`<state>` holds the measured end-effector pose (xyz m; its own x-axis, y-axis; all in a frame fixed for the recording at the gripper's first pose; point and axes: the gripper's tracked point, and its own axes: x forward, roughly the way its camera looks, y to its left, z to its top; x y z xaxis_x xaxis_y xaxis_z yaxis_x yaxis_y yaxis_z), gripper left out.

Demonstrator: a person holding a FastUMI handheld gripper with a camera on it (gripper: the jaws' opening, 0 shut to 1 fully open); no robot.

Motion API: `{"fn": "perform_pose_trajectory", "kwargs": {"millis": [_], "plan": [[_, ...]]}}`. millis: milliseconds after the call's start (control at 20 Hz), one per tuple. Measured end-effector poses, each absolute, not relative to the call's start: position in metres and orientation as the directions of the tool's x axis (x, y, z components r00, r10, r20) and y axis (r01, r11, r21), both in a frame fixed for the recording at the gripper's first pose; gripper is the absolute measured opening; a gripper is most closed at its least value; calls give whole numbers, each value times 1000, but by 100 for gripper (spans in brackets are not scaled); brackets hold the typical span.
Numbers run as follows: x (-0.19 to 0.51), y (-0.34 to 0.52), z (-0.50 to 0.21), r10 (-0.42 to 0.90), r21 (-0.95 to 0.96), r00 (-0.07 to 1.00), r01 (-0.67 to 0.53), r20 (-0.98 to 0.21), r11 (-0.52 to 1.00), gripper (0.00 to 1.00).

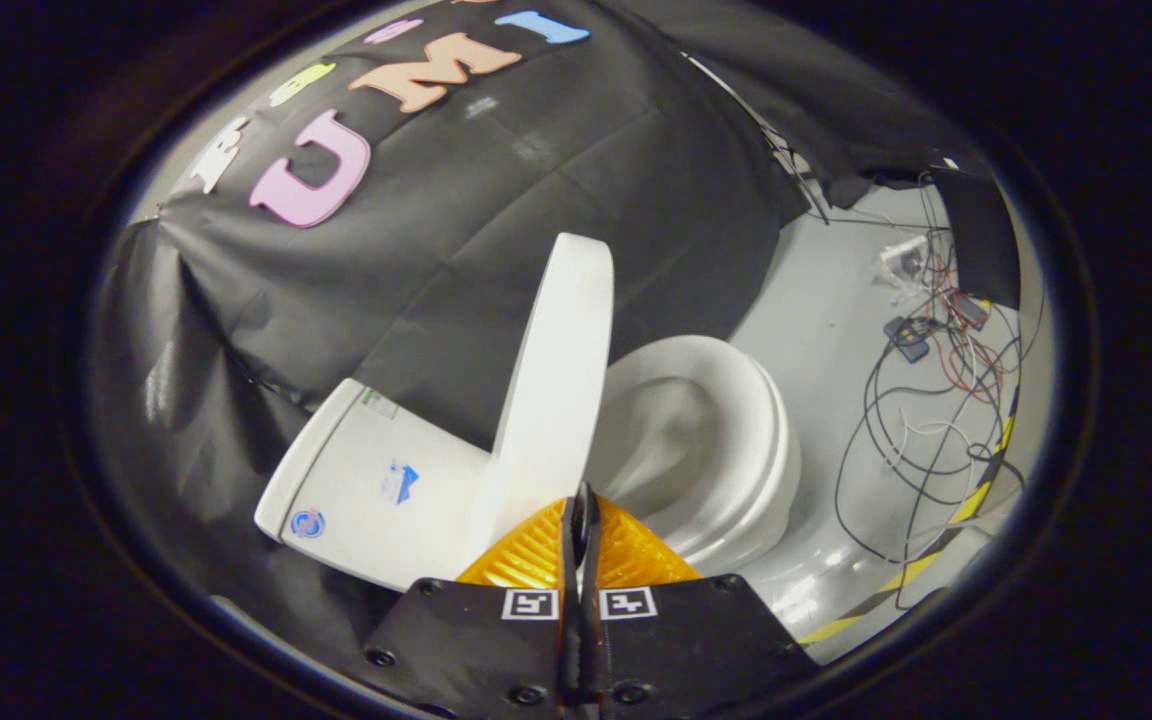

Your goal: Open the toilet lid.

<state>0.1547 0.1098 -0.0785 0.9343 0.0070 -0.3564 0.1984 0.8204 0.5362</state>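
The fingers are pressed together with nothing between them. Just ahead of them the toilet lid stands raised, the open bowl beyond.

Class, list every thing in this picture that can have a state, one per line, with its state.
toilet lid: raised, standing close to upright
toilet seat: down on the bowl
toilet tank: cover on
gripper: fingers shut together, tips at the lid's lower edge
cables: lying loose on the floor
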Motion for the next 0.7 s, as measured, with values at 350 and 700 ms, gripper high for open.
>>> {"fn": "perform_pose_trajectory", "kwargs": {"millis": [350, 700], "plan": [[159, 130, -48, -14, 435, 947, 160, -320, 886, 1], [164, 149, -25, -13, 331, 952, 119, -307, 936, 1]]}}
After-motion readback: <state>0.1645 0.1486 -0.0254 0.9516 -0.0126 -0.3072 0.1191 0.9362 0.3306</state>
